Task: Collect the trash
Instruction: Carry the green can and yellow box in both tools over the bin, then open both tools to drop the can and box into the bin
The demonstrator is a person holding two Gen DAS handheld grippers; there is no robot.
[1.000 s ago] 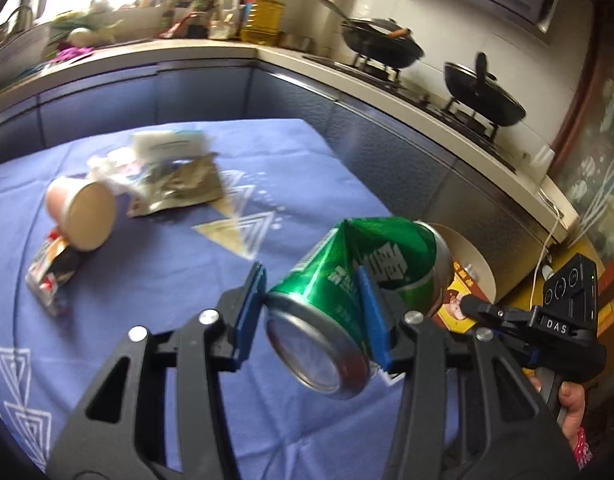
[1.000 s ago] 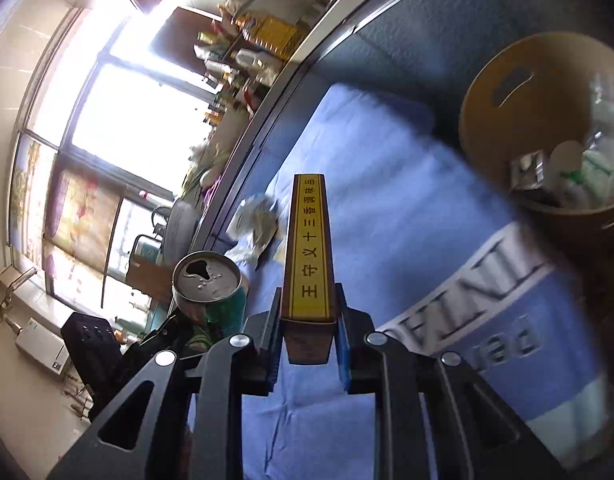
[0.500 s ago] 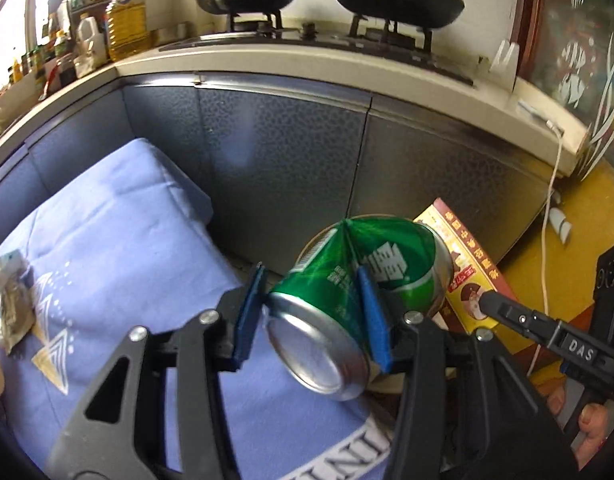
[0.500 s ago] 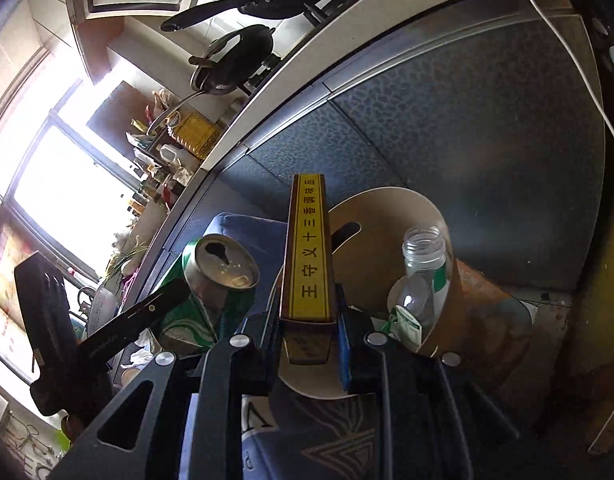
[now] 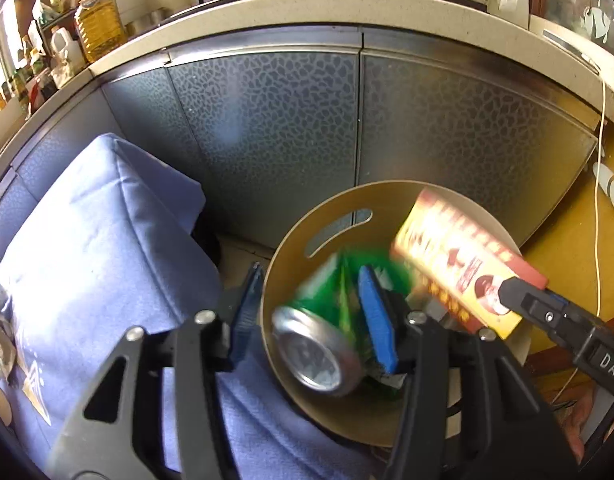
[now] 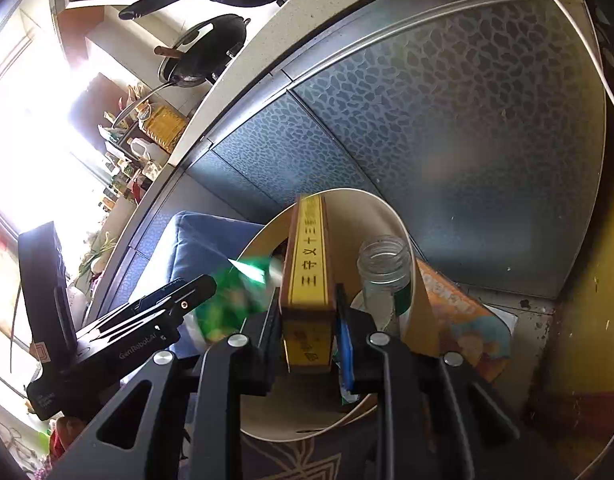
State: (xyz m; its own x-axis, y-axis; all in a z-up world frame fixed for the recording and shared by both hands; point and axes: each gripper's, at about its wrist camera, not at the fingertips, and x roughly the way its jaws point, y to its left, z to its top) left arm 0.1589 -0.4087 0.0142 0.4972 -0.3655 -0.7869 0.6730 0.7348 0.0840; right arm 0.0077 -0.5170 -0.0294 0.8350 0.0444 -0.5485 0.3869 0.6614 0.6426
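Lettering is seen on the right gripper's (image 5: pixel 507 292) body in the left wrist view, where "DAS" can be read, and "GenRobot.AI" is printed along the left gripper (image 6: pixel 203 284) in the right wrist view. Going from left to right in the left wrist view, the blue cloth (image 5: pixel 107 264) is met first, then the left gripper (image 5: pixel 307 312) with its jaws opening; the crushed green can (image 5: pixel 319 344) is seen between them, blurred, and appears to be free of the left pad and perhaps slipping past the right one. It is placed over the mouth of the round bin (image 5: pixel 307 216). Half a second earlier the can was pinched firmly and shown sharp, short of the bin. Further right, the yellow and red box (image 5: pixel 463 268) is held over the bin. In the right wrist view the box (image 6: pixel 311 276), printed with Chinese characters along its yellow edge, is set between the right gripper's (image 6: pixel 307 320) opening jaws, with a gap now seen at the right pad. A clear bottle (image 6: pixel 383 272) is seen standing in the bin (image 6: pixel 407 240).
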